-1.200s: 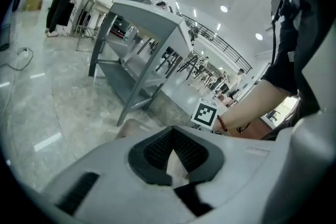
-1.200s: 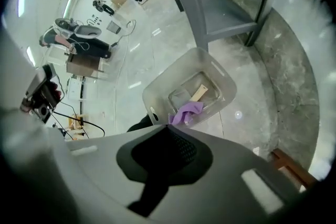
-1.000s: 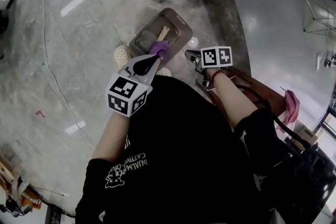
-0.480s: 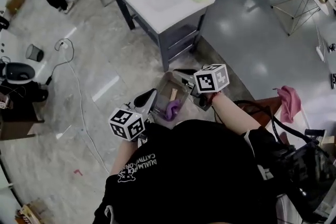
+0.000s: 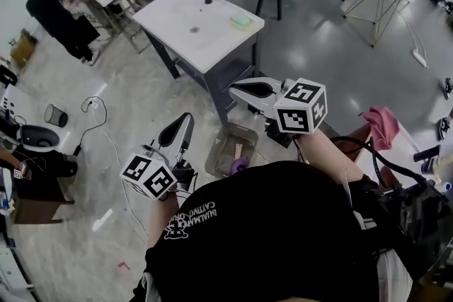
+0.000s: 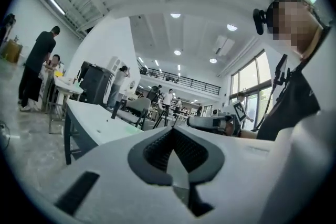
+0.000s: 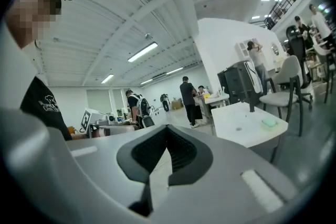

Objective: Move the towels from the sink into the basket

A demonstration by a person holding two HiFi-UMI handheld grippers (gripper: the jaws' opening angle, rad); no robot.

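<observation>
Though shirt lettering (image 5: 192,217) is unclear, purple towel (image 5: 238,166) lies in basket (image 5: 216,152).

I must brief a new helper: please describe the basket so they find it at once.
Find the white sink in the middle of the room. The basket stands on the floor just before it, on the near side. It is the only grey open tub there, with a purple towel inside.

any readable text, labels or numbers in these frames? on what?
Shirt print: white letters on the black shirt, upside down in the head view, too blurred to read.
Left marker cube and right marker cube: black-and-white square patterns only, no words or numbers.
Nothing else in any view can be read.
</observation>
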